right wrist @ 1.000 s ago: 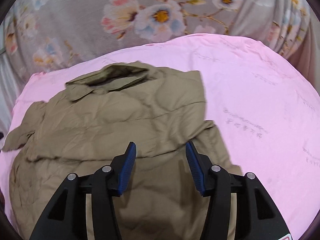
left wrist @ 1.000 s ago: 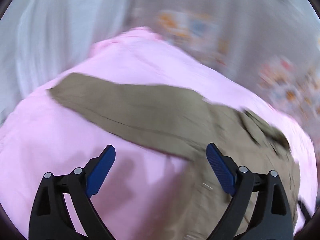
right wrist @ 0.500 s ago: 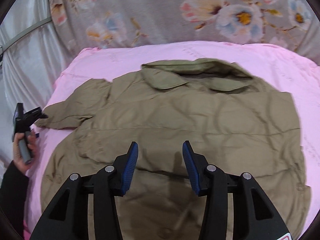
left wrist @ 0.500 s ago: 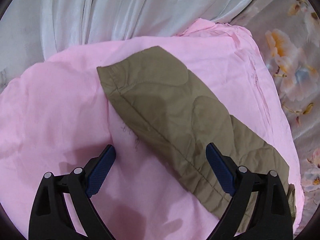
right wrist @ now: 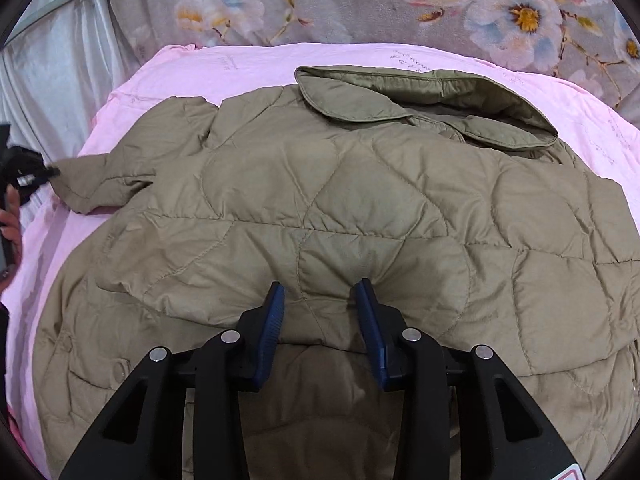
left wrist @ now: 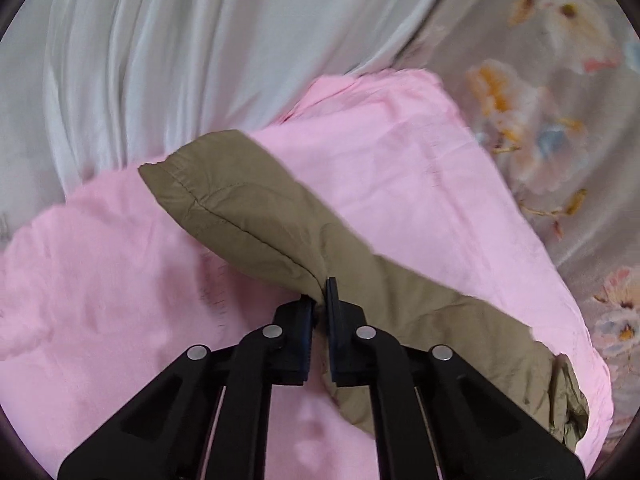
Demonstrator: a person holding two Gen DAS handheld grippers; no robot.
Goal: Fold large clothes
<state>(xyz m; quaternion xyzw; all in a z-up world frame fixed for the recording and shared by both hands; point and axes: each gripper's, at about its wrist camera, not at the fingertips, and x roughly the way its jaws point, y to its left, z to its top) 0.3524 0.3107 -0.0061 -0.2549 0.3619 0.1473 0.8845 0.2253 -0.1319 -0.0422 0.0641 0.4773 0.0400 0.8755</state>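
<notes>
Left wrist view: sleeve [left wrist: 304,236] fabric bunched between left hand-held gripper [left wrist: 320,304] pads, pinched edge itself hidden. Sleeve's far end runs behind the gripper frame at lower right, rest of the jacket out of frame. Floral fabric [left wrist: 560,80] motion-blurred.

Right wrist view: jacket [right wrist: 360,208] hem hidden under right hand-held gripper [right wrist: 320,300] body, right side cut by the edge. Person's hand [right wrist: 10,220] at left edge mostly cropped. Print on pink sheet [right wrist: 248,64] too small to read.
</notes>
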